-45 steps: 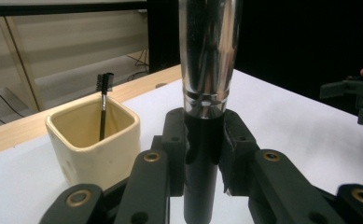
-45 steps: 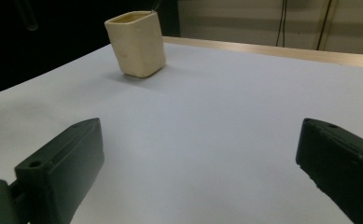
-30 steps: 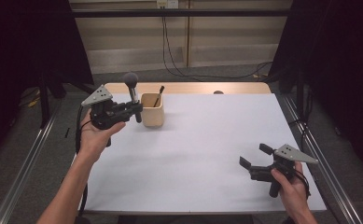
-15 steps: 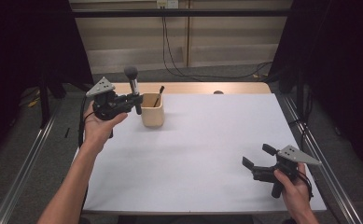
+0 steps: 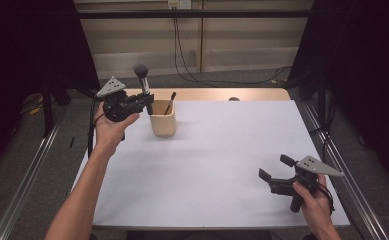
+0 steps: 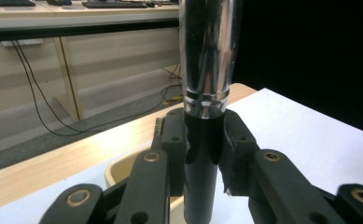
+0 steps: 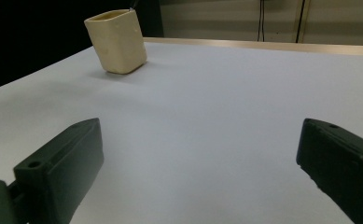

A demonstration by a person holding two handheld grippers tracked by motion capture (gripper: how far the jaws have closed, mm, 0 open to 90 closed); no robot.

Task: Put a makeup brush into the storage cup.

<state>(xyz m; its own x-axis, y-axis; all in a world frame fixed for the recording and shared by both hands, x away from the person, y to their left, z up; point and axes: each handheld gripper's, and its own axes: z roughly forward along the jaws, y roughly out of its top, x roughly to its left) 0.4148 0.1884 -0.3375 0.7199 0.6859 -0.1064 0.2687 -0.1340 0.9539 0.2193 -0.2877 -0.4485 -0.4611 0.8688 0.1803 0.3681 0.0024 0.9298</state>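
A makeup brush [image 5: 143, 89] with a black handle, silver ferrule and dark round head stands upright in my left gripper [image 5: 145, 101], which is shut on its handle [image 6: 202, 154]. It hangs just left of and above a cream square cup [image 5: 163, 121] at the table's far left. A thinner brush [image 5: 169, 103] leans inside that cup. In the left gripper view the cup's rim [image 6: 123, 169] lies just below the jaws. My right gripper [image 5: 274, 169] hovers open over the near right of the table, nothing between its jaws. The cup [image 7: 117, 41] stands far off in its view.
The white table top [image 5: 217, 160] has a wooden strip [image 5: 217, 94] along its far edge. Metal rails [image 5: 27, 190] run down both sides. Cables [image 5: 182, 55] hang against the back wall. Dark curtains flank the table.
My left gripper has lifted the brush and carried it rightward toward the cup. The right gripper has barely shifted.
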